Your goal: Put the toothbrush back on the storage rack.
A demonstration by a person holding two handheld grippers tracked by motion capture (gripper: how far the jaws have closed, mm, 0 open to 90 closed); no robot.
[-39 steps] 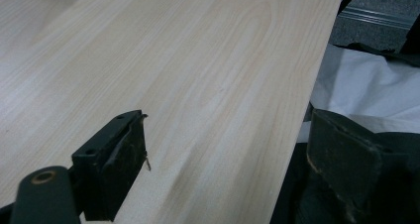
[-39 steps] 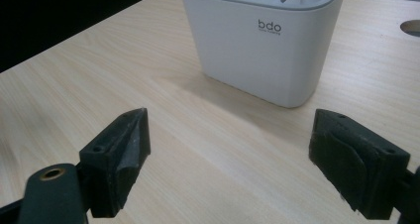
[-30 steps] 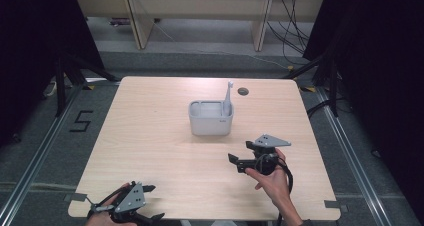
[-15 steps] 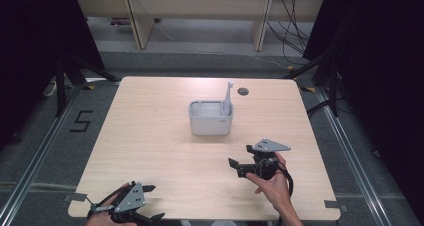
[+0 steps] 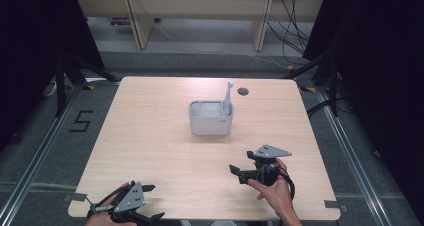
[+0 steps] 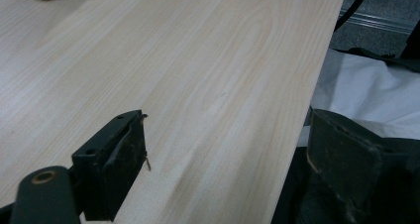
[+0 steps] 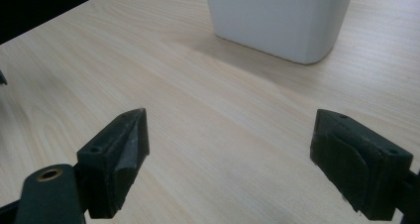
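While the right gripper [image 5: 239,172] is hovering low over the table [image 5: 150,136] w/ jaws spread wide apart and nothing btwn them, it is pointing toward the white bin [image 5: 211,119], which is sitting near the table's middle, well apart from the gripper. In the right gripper view the bin [image 7: 282,16] is showing just ahead, a smooth rounded wall, standing flat on the wood.

A slim pale utensil [image 5: 228,98], prob. a brush or spoon, is standing upright in the bin's right-hand compartment, leaning on the wall, its top poking above the rim. What its head is, can't tell.

Handling, as a judgement: bin is looking like thin hard plastic, so light, stiff, a bit slick; best taken by pinching one wall at the rim, not the rounded corners. Utensil prob. very light and stiff, apt to tip; take it on the bare shaft above the rim.

The left gripper [image 5: 145,202] is sitting at the near left table edge, jaws also apart and empty, one jaw hanging off the edge in the left gripper view. A small dark round hole [image 5: 243,91] is lying behind the bin.
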